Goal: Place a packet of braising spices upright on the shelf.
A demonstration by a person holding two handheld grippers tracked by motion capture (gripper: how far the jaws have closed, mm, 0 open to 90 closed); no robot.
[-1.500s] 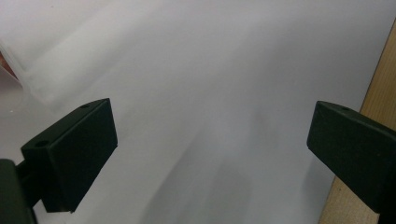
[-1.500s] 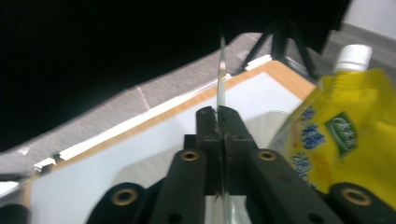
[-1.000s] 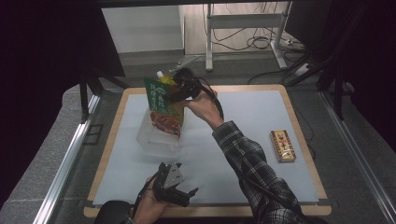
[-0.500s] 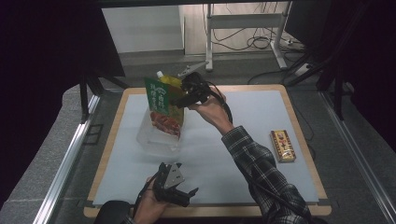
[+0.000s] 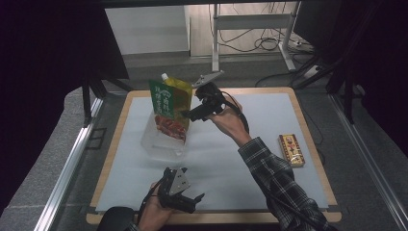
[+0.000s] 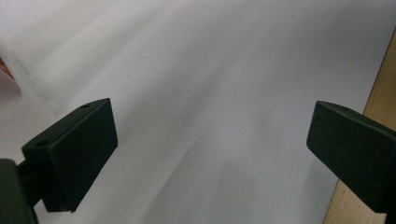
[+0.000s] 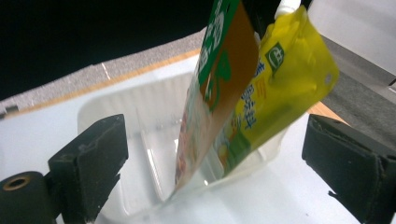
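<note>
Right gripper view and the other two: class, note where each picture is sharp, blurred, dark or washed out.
Right gripper view: pouches fairly sharp in the clear tray, jaws soft, background black. Left gripper view: white mat smeared and featureless, soft shadows. High view: table evenly lit, surroundings dark.

We see a wooden-edged table (image 5: 120, 130) covered by a pale white mat (image 5: 269, 144). Near its right edge lies a small rectangular snack bar (image 5: 292, 150) in a brown and red wrapper (lying flat, long side running away from us), well apart from everything else on the mat. Grey carpet (image 5: 53, 159) surrounds the table, with a metal rail (image 5: 67, 163) along its left side. Beyond the far edge stands a white metal frame (image 5: 250, 29), with dark cables (image 5: 269, 43) looped on the floor beneath it.
</note>
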